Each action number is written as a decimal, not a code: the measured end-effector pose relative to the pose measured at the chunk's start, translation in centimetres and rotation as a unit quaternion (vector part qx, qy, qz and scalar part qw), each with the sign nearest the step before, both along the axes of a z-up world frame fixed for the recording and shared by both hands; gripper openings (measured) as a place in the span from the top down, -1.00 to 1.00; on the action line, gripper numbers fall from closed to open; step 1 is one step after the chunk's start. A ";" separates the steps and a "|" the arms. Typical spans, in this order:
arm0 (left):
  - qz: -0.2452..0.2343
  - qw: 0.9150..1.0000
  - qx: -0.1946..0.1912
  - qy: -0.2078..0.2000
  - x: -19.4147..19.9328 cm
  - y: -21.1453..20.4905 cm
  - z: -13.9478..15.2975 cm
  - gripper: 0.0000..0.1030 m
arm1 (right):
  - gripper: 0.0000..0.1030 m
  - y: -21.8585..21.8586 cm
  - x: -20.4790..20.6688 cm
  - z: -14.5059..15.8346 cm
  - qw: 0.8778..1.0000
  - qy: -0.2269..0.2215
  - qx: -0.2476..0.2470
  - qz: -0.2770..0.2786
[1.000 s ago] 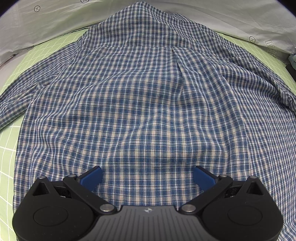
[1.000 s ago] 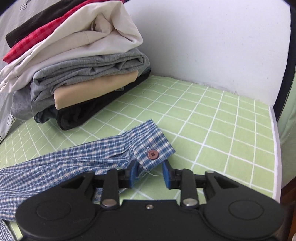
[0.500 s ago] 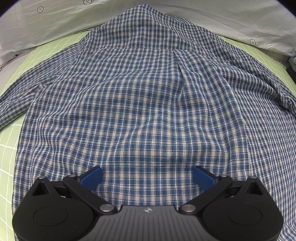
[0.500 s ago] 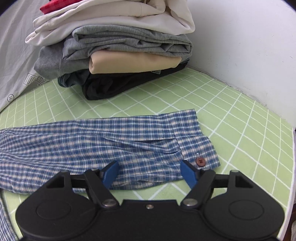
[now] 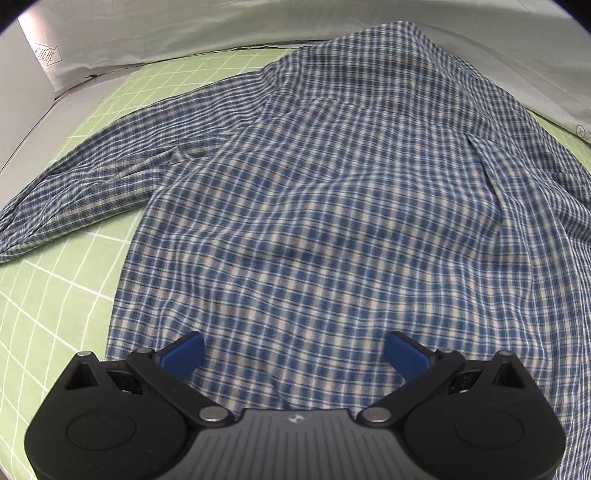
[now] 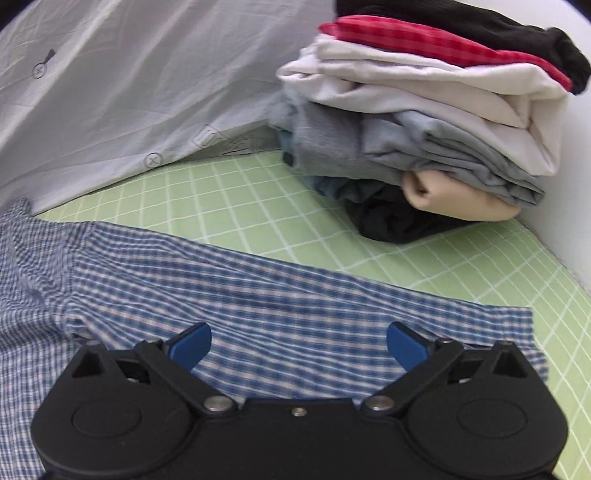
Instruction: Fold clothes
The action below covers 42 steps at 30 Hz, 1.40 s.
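While the blue-and-white checked shirt [image 5: 332, 206] lies spread back-up across the green grid-patterned mat [image 5: 55, 302], the left gripper [image 5: 293, 356] hangs over its lower part with its jaws spread wide and nothing between them. Its 2 blue fingertips [image 5: 184, 354] sit above the fabric; whether they touch it I cannot tell. In the left wrist view 1 sleeve [image 5: 81, 192] stretches out to the left over the mat, and the collar end points away toward a grey sheet [image 5: 221, 33] bunched along the far edge (printed marks show on it).

In the right wrist view the right gripper [image 6: 299, 347] is likewise wide open and holds nothing, poised over the other sleeve [image 6: 295, 306], which lies flat and runs rightward, its cuff [image 6: 517, 325] ending on the mat [image 6: 406, 266]. Beyond it, near the white wall [image 6: 580, 184], stands a stack of folded clothes [image 6: 424, 122]: black on top, then red check, white, grey, tan and black below. The stack sits well apart from the sleeve.
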<state>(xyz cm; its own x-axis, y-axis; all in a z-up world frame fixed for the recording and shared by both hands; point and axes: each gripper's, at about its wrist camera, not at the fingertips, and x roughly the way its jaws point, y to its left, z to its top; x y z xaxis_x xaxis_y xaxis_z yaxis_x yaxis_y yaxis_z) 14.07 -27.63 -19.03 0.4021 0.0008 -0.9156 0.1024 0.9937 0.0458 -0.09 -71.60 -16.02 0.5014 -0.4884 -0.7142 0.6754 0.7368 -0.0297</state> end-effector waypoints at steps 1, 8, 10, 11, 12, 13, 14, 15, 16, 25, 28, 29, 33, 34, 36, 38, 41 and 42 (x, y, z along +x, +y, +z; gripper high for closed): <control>0.006 1.000 -0.001 0.001 0.7 0.6 0.0 -1.00 | -0.99 0.8 1.8 0.0 1.000 -0.005 0.009 0.022; 0.032 0.999 -0.013 -0.006 7.2 4.0 -0.1 -1.00 | -0.97 5.4 16.2 -0.8 0.986 -0.027 0.079 0.147; 0.033 0.999 -0.022 -0.008 9.4 4.9 -0.1 -1.00 | -0.92 6.2 20.2 -1.1 0.983 -0.028 0.092 0.157; 0.037 0.999 -0.017 -0.008 10.7 5.0 -0.2 -1.00 | -0.89 6.5 22.2 -1.3 0.982 -0.030 0.097 0.160; 0.044 0.999 -0.020 -0.009 11.8 5.3 -0.3 -1.00 | -0.86 6.8 24.2 -1.4 0.980 -0.032 0.103 0.164; 0.049 0.998 -0.020 -0.016 12.9 5.4 -0.3 -1.00 | -0.85 7.1 26.1 -1.5 0.978 -0.036 0.106 0.173; 0.053 0.998 -0.019 -0.023 14.0 5.6 -0.3 -1.00 | -0.82 7.3 28.1 -1.5 0.976 -0.040 0.108 0.184; 0.055 0.998 -0.019 -0.029 14.8 5.7 -0.4 -1.00 | -0.79 7.5 30.1 -1.5 0.974 -0.044 0.110 0.194; 0.057 0.998 -0.018 -0.035 15.5 5.8 -0.4 -1.00 | -0.76 7.6 31.6 -1.7 0.971 -0.046 0.116 0.204; 0.076 0.996 -0.015 -0.041 17.6 5.9 -0.6 -1.00 | 0.44 8.4 40.1 -3.6 0.928 -0.040 0.211 0.304; 0.075 0.996 -0.014 -0.043 17.4 5.9 -0.6 -1.00 | 0.93 8.8 39.5 -2.7 0.934 -0.069 0.148 0.319; 0.075 0.996 -0.014 -0.043 17.4 5.9 -0.6 -1.00 | 0.94 8.7 39.2 -2.1 0.941 -0.089 0.116 0.305; 0.079 0.995 -0.015 -0.052 17.1 5.9 -0.7 -1.00 | 0.96 6.9 39.1 -1.5 0.959 -0.103 0.102 0.244; 0.079 0.995 -0.015 -0.053 17.1 5.8 -0.7 -1.00 | 0.95 7.0 39.2 -1.5 0.961 -0.089 0.094 0.246; 0.078 0.996 -0.015 -0.051 17.1 5.9 -0.6 -1.00 | 0.75 7.4 39.3 -1.6 0.963 -0.061 0.074 0.252; 0.081 0.995 -0.025 -0.051 15.8 6.6 0.1 -1.00 | 0.18 7.2 38.0 -0.1 0.968 -0.074 0.059 0.234; 0.085 0.994 -0.041 -0.052 13.8 7.7 1.1 -0.99 | -0.68 7.1 33.7 3.1 0.971 -0.111 0.032 0.210; 0.086 0.994 -0.047 -0.052 13.2 8.0 1.5 -0.99 | -0.79 7.2 31.8 4.1 0.971 -0.113 0.025 0.208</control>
<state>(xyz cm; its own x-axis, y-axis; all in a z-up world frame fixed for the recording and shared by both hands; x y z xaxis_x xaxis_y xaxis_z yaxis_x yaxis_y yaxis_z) 27.27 -19.59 -17.53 0.4953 -0.0049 -0.8687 -0.0706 0.9965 -0.0458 31.72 -64.42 -11.93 0.7950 -0.1772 -0.5801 0.3035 0.9442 0.1276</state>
